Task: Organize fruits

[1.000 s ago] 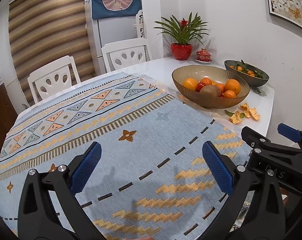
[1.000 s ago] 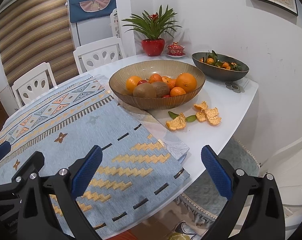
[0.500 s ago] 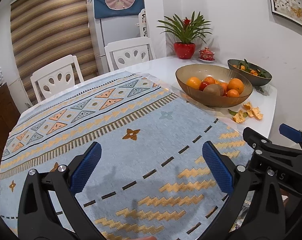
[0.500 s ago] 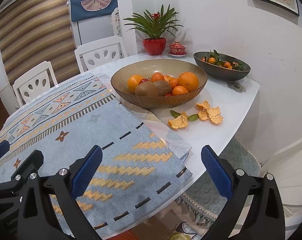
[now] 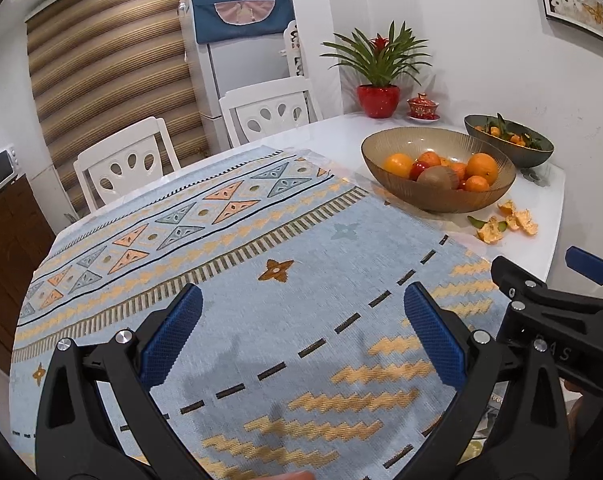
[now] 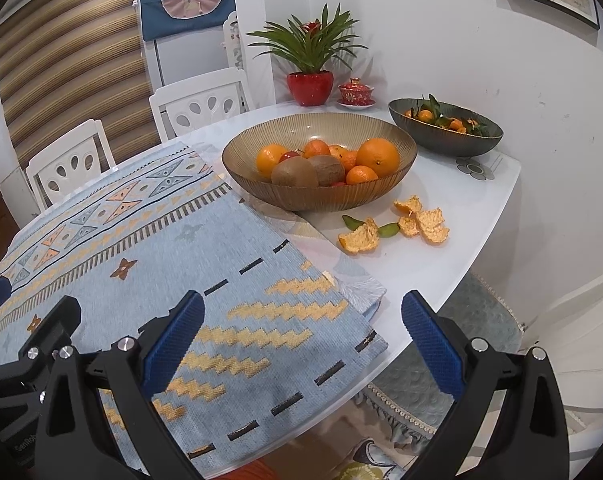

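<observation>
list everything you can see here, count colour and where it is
amber glass bowl: 1, brownish, on the white table beside the cloth; holds the mixed fruit
oranges: several, orange, in the amber glass bowl
kiwis: 2, brown, front of that bowl
dark bowl: 1, grey-green, behind the amber one, holds small leafy oranges
orange peel: a few pieces, orange, on the table in front of the amber bowl
tablecloth: 1, light blue, patterned, covers most of the table
white table: 1, white
potted plant: 1, green in a red pot, far table edge
lidded cup: 1, red, beside the plant
chairs: 2, white, behind the table
left hand-held gripper: black with blue pads, open, empty
right hand-held gripper: same, open, empty
</observation>
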`<state>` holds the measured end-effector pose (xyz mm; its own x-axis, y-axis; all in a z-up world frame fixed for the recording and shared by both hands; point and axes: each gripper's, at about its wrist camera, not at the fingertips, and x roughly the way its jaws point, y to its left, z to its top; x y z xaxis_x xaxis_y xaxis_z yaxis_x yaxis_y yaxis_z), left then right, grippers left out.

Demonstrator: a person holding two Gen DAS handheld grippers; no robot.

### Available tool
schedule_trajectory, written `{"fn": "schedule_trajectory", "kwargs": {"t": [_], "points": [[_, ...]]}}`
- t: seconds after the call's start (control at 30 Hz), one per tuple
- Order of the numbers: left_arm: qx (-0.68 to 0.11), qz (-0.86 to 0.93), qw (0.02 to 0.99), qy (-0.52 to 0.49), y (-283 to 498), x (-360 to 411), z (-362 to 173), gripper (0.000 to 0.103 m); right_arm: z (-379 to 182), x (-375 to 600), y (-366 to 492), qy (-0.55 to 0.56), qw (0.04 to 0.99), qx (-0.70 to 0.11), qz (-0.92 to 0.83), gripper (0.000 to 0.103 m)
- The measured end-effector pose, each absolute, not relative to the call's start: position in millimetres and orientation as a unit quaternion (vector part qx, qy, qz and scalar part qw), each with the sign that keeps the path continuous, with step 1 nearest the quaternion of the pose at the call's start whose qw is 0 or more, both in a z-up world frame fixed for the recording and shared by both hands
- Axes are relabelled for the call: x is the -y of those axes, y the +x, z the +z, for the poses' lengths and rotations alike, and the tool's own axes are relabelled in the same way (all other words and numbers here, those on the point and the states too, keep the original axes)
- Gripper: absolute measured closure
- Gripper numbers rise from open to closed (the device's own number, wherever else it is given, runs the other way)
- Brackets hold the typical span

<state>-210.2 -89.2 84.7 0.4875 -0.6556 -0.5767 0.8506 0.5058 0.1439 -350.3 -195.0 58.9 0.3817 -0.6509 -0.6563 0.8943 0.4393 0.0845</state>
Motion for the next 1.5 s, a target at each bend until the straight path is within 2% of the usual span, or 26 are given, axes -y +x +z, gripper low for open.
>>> {"fn": "schedule_trajectory", "kwargs": {"t": [0.57, 0.73, 1.5], "points": [[-0.237, -0.459, 0.829, 0.212, -211, 88, 83, 0.003, 56, 198, -355, 0.230, 0.799, -0.276, -0.482, 0.005], [-0.203, -0.431, 0.849, 0.230, -219, 88, 84, 0.003, 55, 197, -354, 0.231, 0.799, -0.278, -0.480, 0.005], [-0.193, -0.447, 0.846, 0.215, -218, 84, 85, 0.003, 57, 192, -349, 0.224, 0.800, -0.279, -0.482, 0.005]]}}
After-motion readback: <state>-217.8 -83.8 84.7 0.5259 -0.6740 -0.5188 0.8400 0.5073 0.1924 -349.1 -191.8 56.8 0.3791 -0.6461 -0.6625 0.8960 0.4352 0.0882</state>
